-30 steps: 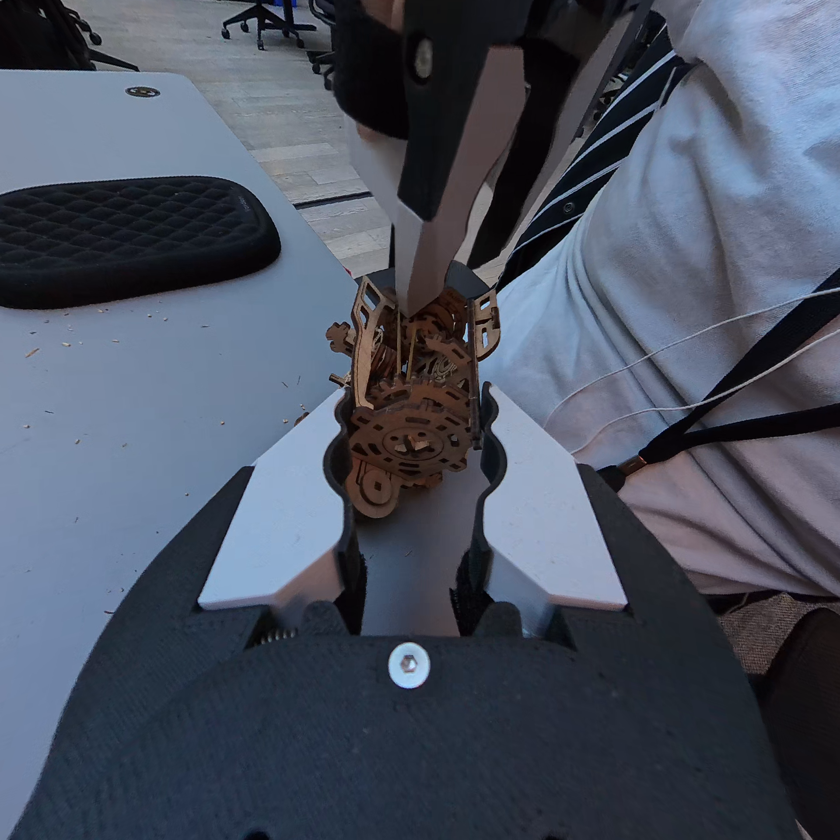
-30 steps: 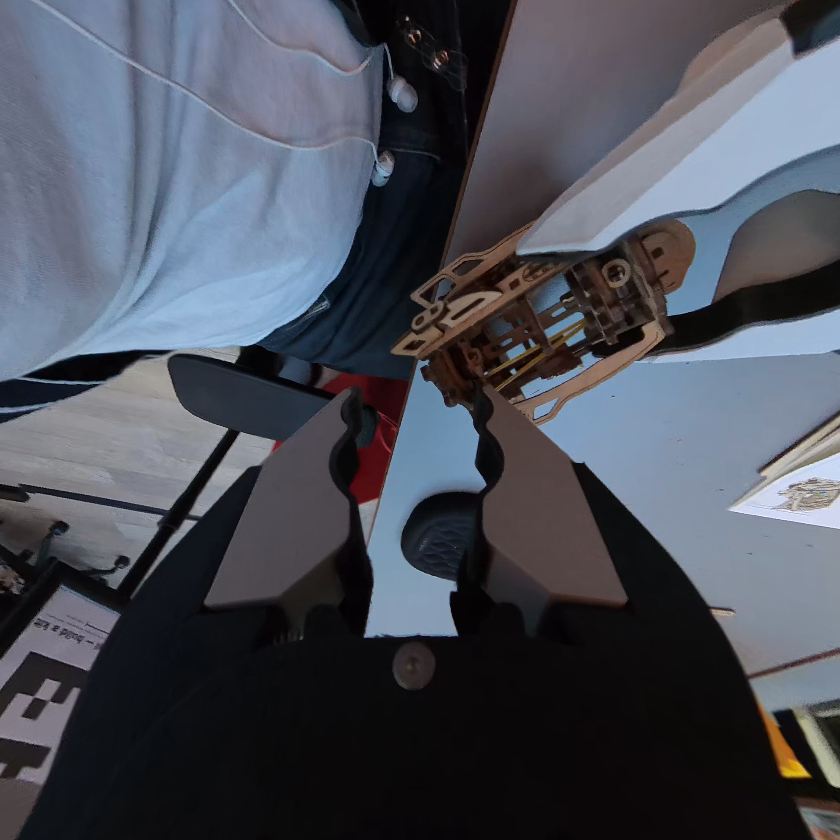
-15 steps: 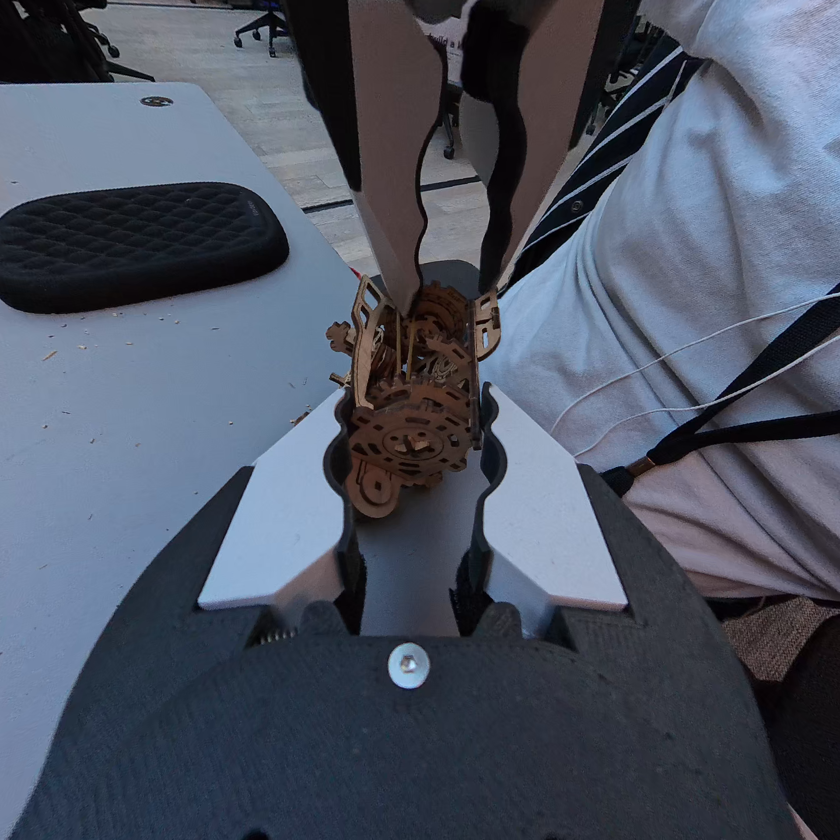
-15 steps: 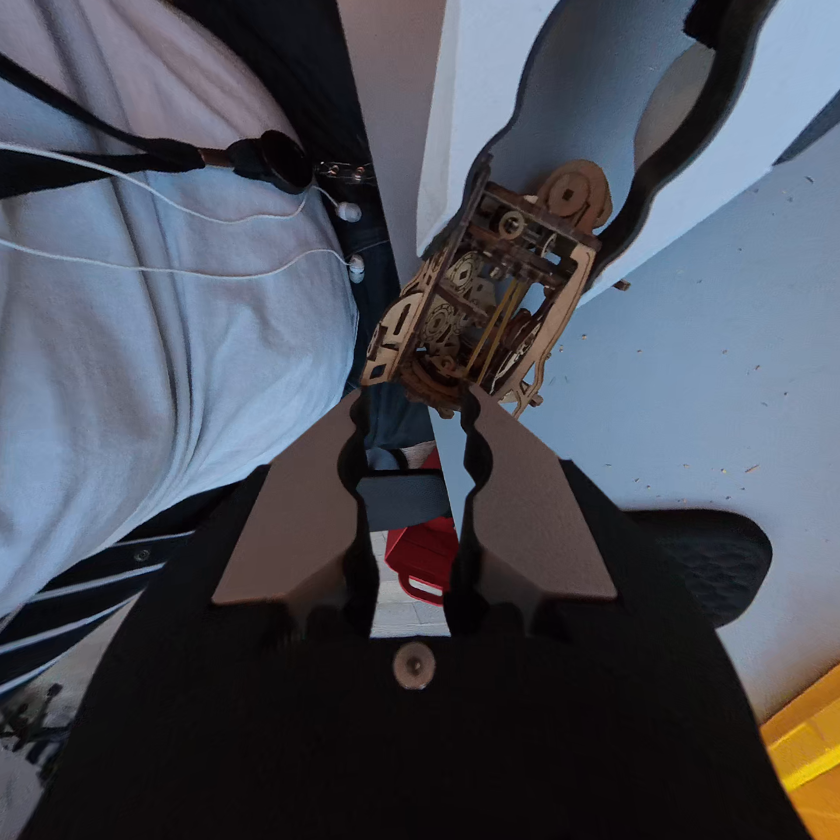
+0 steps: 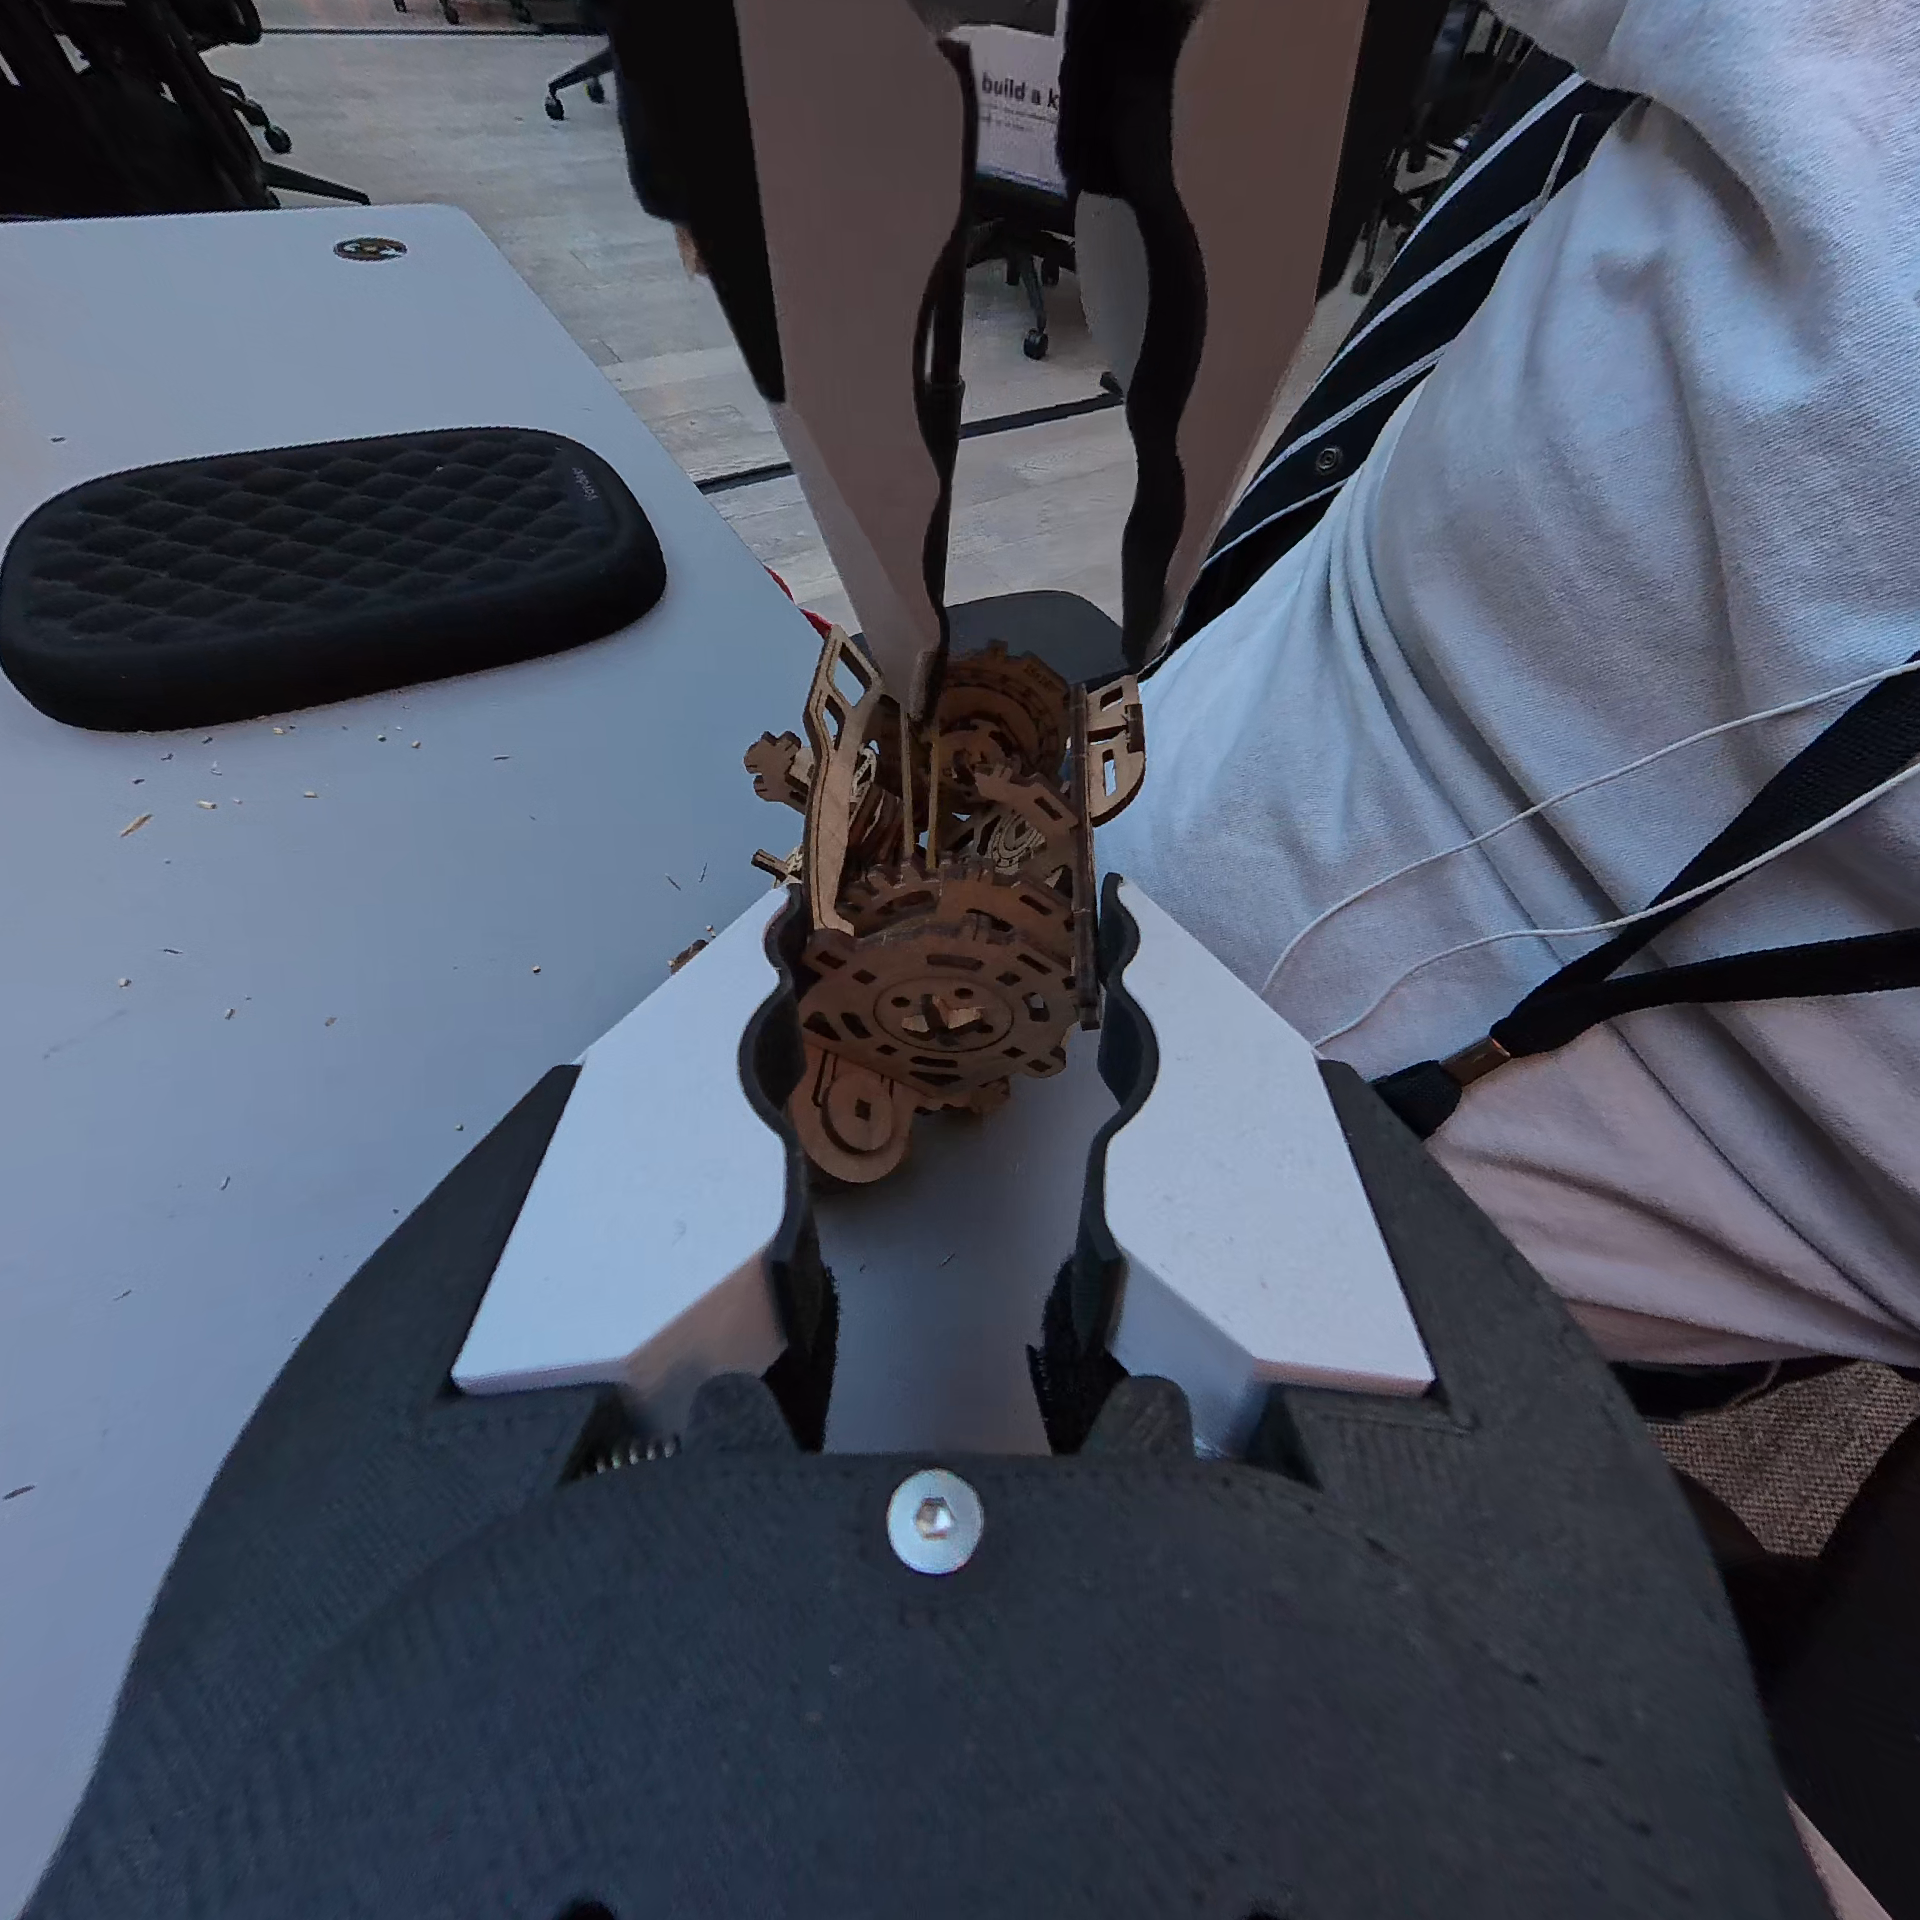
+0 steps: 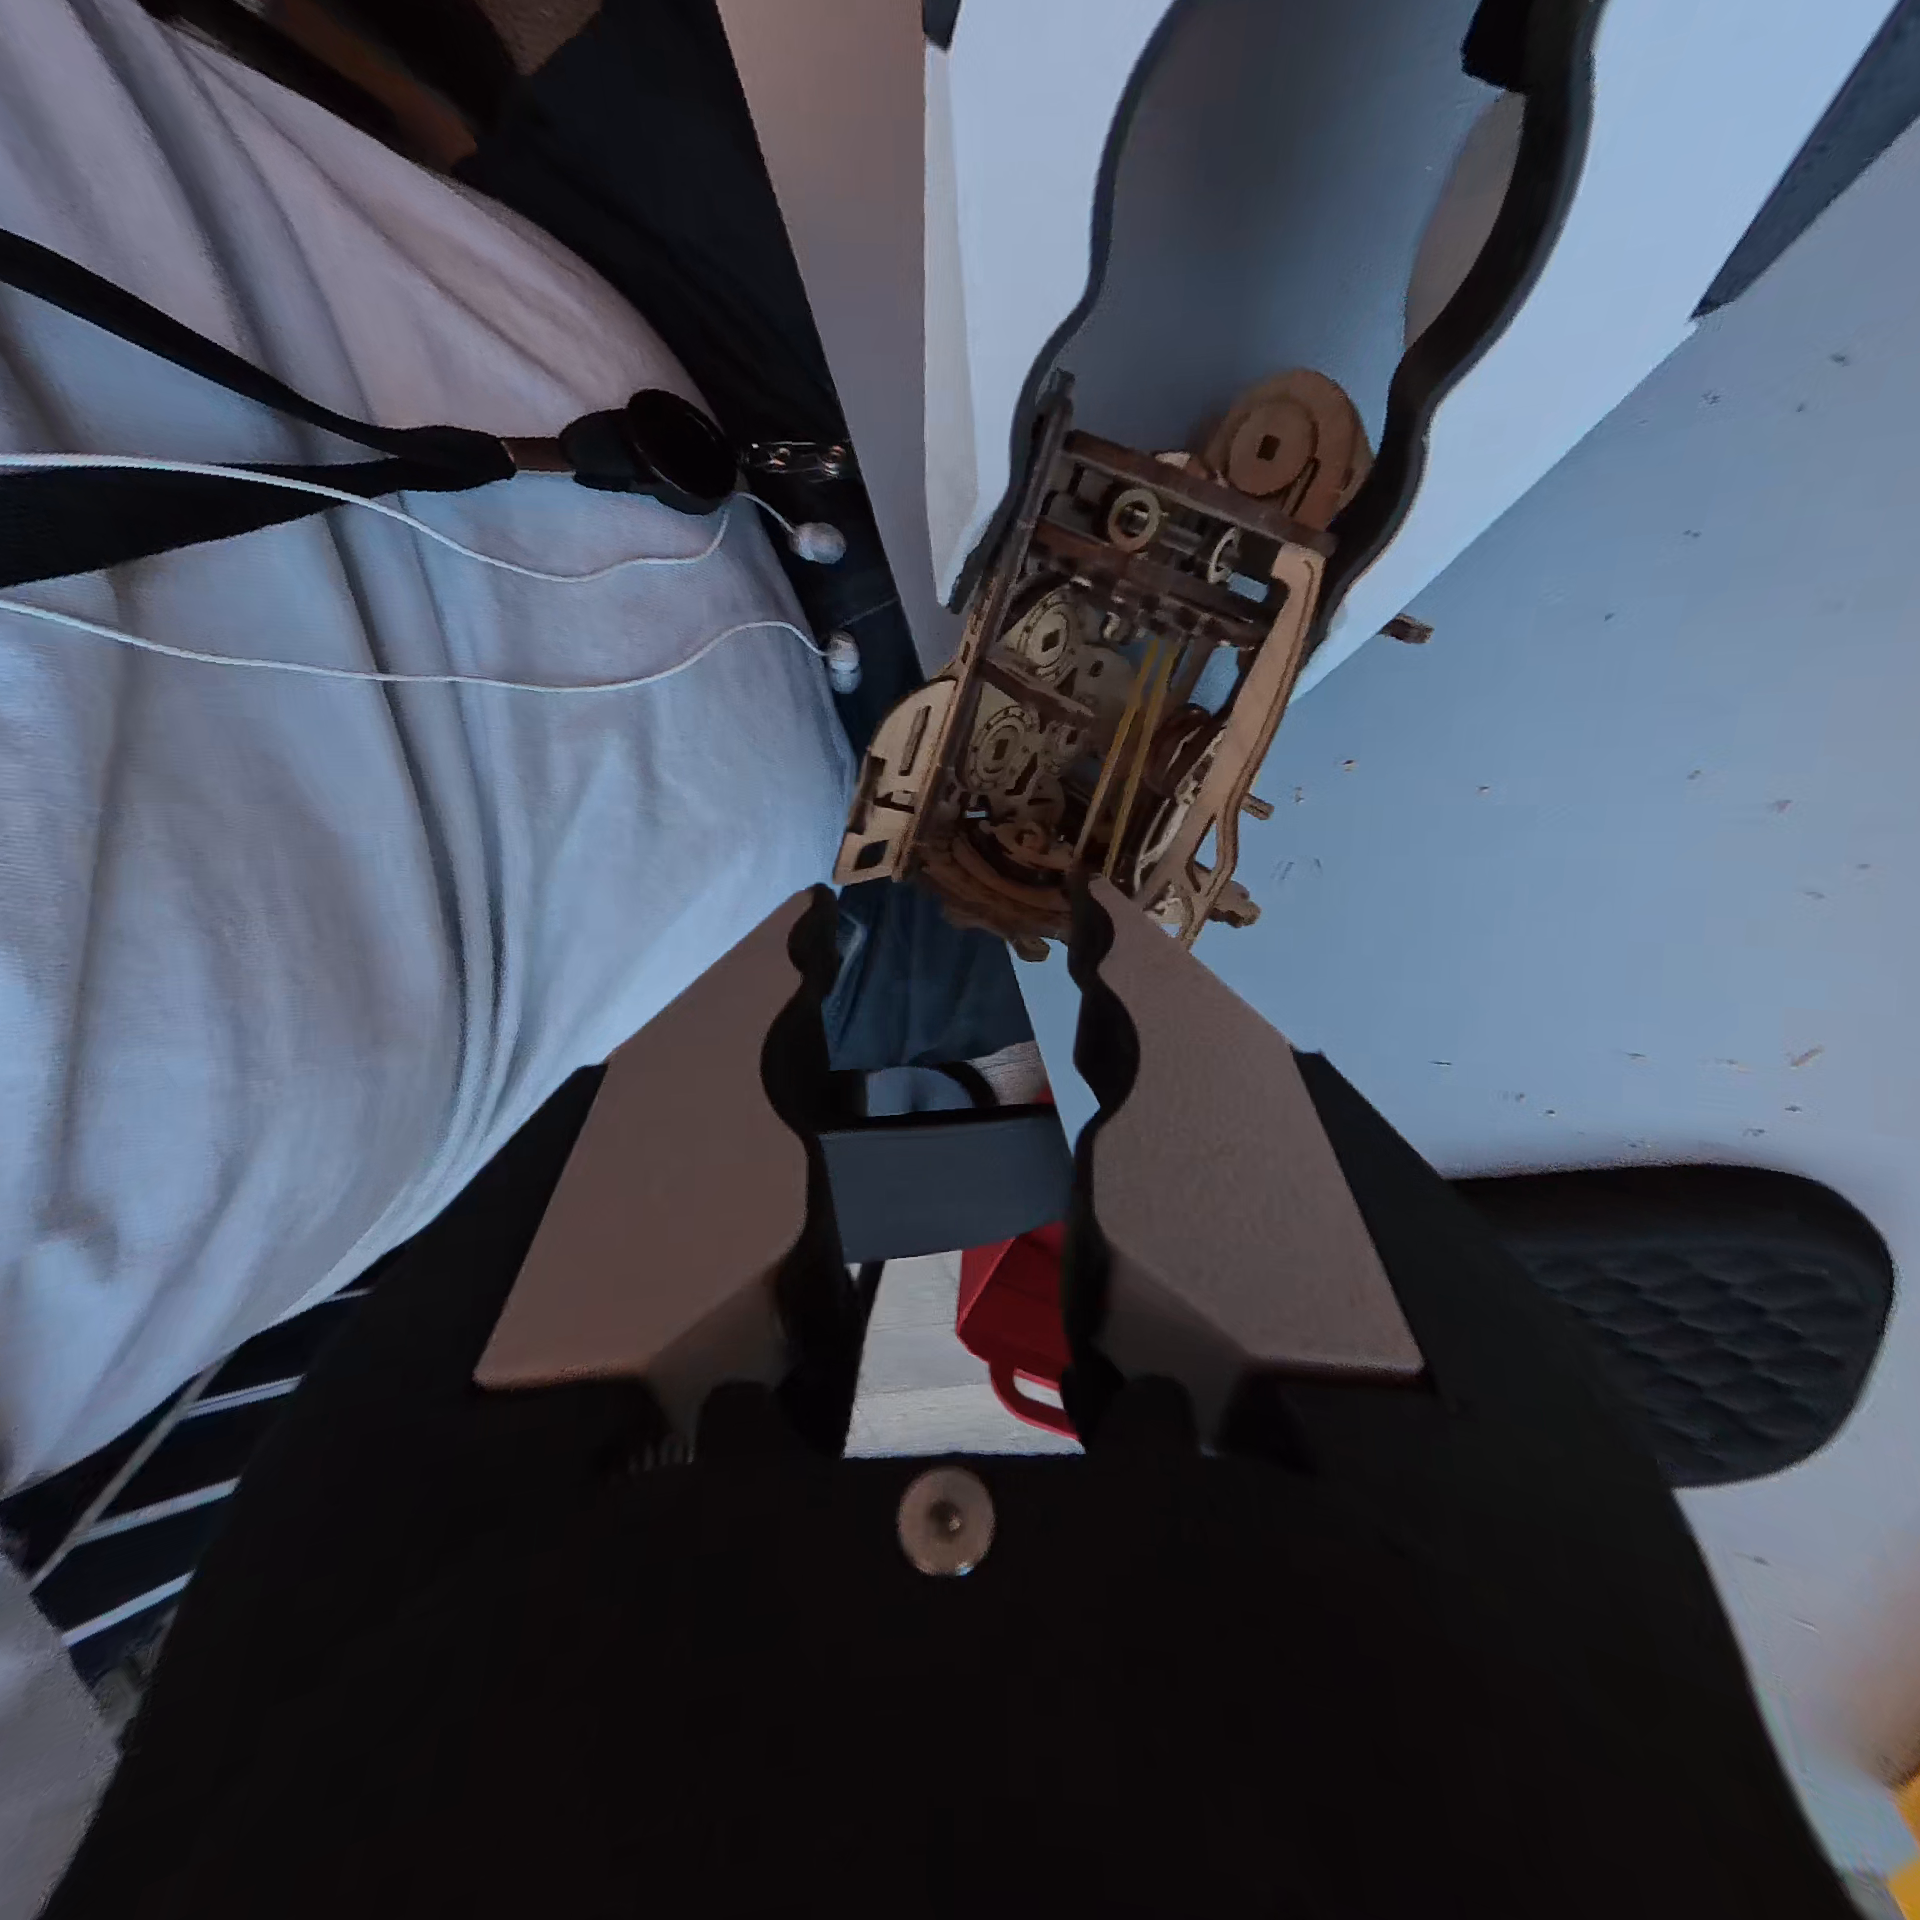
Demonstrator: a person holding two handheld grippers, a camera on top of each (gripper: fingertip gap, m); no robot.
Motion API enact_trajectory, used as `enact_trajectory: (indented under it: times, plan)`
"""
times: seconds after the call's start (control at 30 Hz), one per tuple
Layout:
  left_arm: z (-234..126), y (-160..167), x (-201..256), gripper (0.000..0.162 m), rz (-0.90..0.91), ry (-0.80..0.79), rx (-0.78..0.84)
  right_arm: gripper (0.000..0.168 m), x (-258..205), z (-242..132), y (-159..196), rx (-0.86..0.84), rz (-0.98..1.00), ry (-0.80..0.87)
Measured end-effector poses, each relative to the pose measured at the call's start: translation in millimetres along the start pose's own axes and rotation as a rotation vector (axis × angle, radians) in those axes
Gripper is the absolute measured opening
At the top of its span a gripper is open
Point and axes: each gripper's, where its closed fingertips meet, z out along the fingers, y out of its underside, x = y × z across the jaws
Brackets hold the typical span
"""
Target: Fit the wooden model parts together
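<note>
A brown wooden gear model [image 5: 935, 966] is clamped between the white fingers of my left gripper [image 5: 945, 914], held just over the grey table's [image 5: 312, 1039] near edge. My right gripper [image 5: 1023, 670] comes down from above with its jaws apart. One of its fingertips [image 5: 914, 665] rests on the model's far end beside the thin yellow bands. In the right wrist view the model [image 6: 1091, 707] sits just past my open right gripper [image 6: 951, 899]. The left gripper's fingers [image 6: 977, 312] hold the model's other end.
A black quilted pad [image 5: 312, 571] lies on the table to the left, with wood crumbs scattered around it. A person's white-shirted torso [image 5: 1558, 727] with a black lanyard and a white cord is close on the right. A red object [image 6: 1008, 1309] sits below the table edge. Some 5 cm of space lies between my two pairs of fingers.
My right gripper has turned about its own axis, from edge-on to showing both open fingers, and stays at the model's far end. The left gripper and the model have not moved.
</note>
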Motion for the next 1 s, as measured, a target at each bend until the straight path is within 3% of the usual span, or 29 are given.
enact_trajectory:
  times: [0.23,0.4,0.67,1.0]
  plan:
    - [0,0,0,0.054,-0.003,0.003,0.001,0.055,-8,-1,0,0.032,0.032,-0.082]
    - [0,0,0,0.054,-0.005,0.005,0.002,0.068,-12,4,9,-0.029,-0.196,0.004]
    - [0,0,0,0.054,-0.005,0.011,0.002,0.067,-13,7,15,-0.084,-0.514,0.18]
    - [0,0,0,0.054,-0.005,0.013,0.002,0.067,-4,10,22,-0.254,-0.644,0.297]
